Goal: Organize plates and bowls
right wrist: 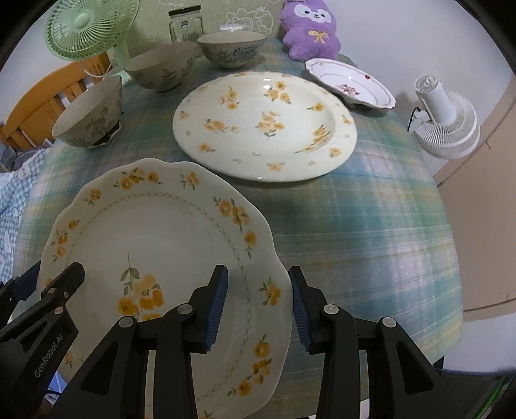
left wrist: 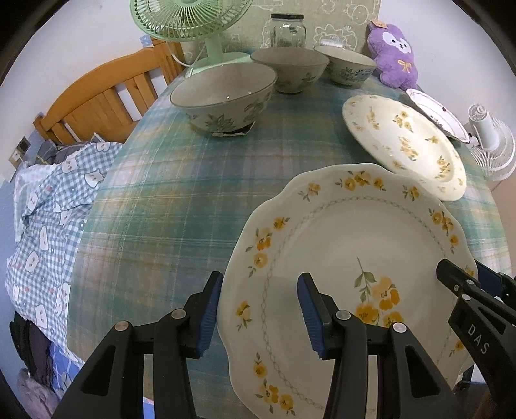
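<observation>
Left wrist view: the left gripper straddles the left rim of the scalloped plate, one blue pad outside the edge and one over the plate's face. The right wrist view shows the right gripper doing the same at the opposite rim. Both sets of jaws stand partly apart around the rim; whether the pads actually press on the china I cannot tell, so I cannot say whether the plate is gripped or merely bracketed. The scalloped plate sits at the near edge of the plaid-clothed table, and I take it as the landmark.

Judging from the layout, the sorting is barely started. Nothing is stacked yet. Just beyond the scalloped plate lies the round yellow-flowered plate, close but not overlapping as far as the right view shows. Farther beyond it, to the right, is the small pink-flowered plate, which appears propped on something dark. Beyond the scalloped plate to the left stand three bowls in a loose row: the nearest bowl, the middle bowl and the far bowl. All three are upright, separate and empty, as are the plates. The glass jar behind the bowls looks empty too.

What remains, in my judgement: gather the plates into one pile and nest the bowls.
</observation>
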Tool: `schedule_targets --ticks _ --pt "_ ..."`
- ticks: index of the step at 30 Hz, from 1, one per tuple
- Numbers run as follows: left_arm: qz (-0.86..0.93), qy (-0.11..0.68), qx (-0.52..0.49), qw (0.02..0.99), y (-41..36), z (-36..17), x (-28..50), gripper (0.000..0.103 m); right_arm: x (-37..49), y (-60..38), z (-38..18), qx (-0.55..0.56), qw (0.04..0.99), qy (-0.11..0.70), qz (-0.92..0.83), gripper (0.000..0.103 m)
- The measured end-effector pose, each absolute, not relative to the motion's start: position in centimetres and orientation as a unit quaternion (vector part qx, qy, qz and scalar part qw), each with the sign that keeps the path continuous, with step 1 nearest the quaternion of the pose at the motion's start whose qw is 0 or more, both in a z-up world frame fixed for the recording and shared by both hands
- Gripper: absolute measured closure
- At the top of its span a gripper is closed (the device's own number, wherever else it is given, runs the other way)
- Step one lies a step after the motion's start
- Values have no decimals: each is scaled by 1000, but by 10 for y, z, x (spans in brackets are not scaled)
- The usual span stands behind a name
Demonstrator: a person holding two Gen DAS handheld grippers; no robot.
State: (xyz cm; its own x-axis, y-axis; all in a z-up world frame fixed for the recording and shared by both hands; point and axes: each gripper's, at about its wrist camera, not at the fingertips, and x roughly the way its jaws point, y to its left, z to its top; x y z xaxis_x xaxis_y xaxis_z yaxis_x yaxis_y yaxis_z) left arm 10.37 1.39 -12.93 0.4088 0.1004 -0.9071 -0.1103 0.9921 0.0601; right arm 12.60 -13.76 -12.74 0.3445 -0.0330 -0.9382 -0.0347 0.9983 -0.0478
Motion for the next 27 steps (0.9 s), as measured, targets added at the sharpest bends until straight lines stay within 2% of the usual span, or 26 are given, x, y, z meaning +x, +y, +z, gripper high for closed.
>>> schedule_targets --ticks 27 --pt "33 525 -3 851 -121 -122 113 56 124 -281 -111 -29 829 557 -32 61"
